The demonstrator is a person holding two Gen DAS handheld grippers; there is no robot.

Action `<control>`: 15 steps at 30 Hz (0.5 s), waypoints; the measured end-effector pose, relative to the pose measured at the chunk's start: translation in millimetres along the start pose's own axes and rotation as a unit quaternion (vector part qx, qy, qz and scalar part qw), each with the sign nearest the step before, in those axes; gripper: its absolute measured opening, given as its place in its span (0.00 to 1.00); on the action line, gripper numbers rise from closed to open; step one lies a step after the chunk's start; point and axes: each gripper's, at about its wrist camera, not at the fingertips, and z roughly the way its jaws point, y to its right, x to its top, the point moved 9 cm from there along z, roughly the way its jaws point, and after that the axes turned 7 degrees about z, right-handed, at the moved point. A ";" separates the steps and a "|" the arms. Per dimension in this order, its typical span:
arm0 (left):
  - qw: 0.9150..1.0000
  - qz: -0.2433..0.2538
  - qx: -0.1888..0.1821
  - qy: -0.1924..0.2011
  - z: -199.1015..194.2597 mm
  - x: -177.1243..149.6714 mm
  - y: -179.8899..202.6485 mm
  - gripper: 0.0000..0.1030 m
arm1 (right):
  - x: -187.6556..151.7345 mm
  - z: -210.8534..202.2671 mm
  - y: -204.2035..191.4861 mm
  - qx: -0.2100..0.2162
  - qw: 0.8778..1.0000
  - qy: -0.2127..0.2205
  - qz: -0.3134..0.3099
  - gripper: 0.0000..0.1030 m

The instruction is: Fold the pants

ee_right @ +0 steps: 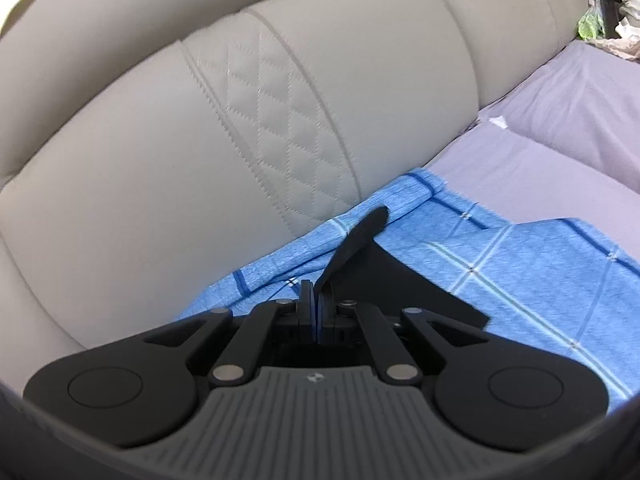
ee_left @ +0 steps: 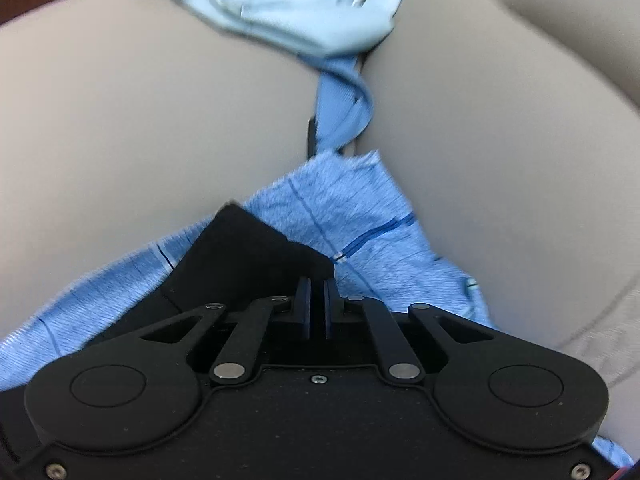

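Note:
The pants (ee_left: 340,216) are blue with thin checked lines and a black patch (ee_left: 248,256). In the left wrist view they hang from my left gripper (ee_left: 319,300), whose jaws are closed on the fabric, in front of grey sofa cushions. In the right wrist view the pants (ee_right: 520,264) lie on a lilac sheet against the sofa back. My right gripper (ee_right: 316,308) is shut on a black strip (ee_right: 356,240) of the pants with blue cloth between the pads.
The grey leather sofa back (ee_right: 200,120) with diamond stitching stands close ahead of the right gripper. A lilac sheet (ee_right: 560,128) covers the seat. Light blue and white clothes (ee_left: 288,12) lie heaped beyond the cushions. Clutter (ee_right: 608,8) sits at the far right.

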 end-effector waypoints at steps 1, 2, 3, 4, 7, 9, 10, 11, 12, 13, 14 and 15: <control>1.000 0.004 -0.007 0.007 -7.8 4.2 -1.8 0.06 | 1.0 -5.6 3.4 0.001 1.000 0.002 -0.002 0.03; 1.000 0.007 -0.014 0.011 -17.0 4.9 -3.8 0.06 | 1.2 -12.7 6.9 0.001 1.000 0.004 -0.004 0.03; 1.000 0.009 -0.022 0.015 -26.7 5.0 -7.2 0.06 | 1.2 -19.0 11.0 0.001 1.000 0.006 -0.007 0.03; 0.999 0.010 -0.030 0.018 -36.7 4.4 -11.5 0.05 | 0.5 -26.0 15.2 0.001 1.000 0.008 -0.009 0.03; 0.998 0.026 -0.045 0.029 -68.1 -5.0 -27.8 0.05 | -4.7 -48.7 33.6 0.002 1.000 0.012 -0.002 0.03; 0.997 0.036 -0.055 0.036 -88.7 -15.4 -43.0 0.05 | -12.0 -64.7 48.4 0.001 1.000 0.015 -0.004 0.03; 0.997 0.038 -0.063 0.040 -100.0 -22.4 -52.5 0.05 | -16.4 -73.5 56.0 0.000 1.000 0.017 -0.005 0.03; 0.996 0.039 -0.068 0.042 -111.2 -30.1 -61.0 0.05 | -21.0 -82.4 65.8 0.000 1.000 0.020 -0.004 0.03; 0.996 0.039 -0.072 0.044 -120.9 -37.2 -69.1 0.05 | -26.3 -93.9 77.0 0.001 1.000 0.026 0.001 0.03; 0.995 0.037 -0.077 0.047 -130.7 -44.5 -79.0 0.04 | -30.1 -103.5 85.7 0.002 1.000 0.031 0.005 0.03; 0.995 0.037 -0.082 0.049 -140.6 -52.3 -88.5 0.04 | -35.7 -115.4 97.7 0.001 0.999 0.038 0.013 0.03; 0.995 0.037 -0.084 0.049 -148.3 -59.4 -96.6 0.04 | -40.6 -125.8 107.2 0.001 0.999 0.043 0.018 0.03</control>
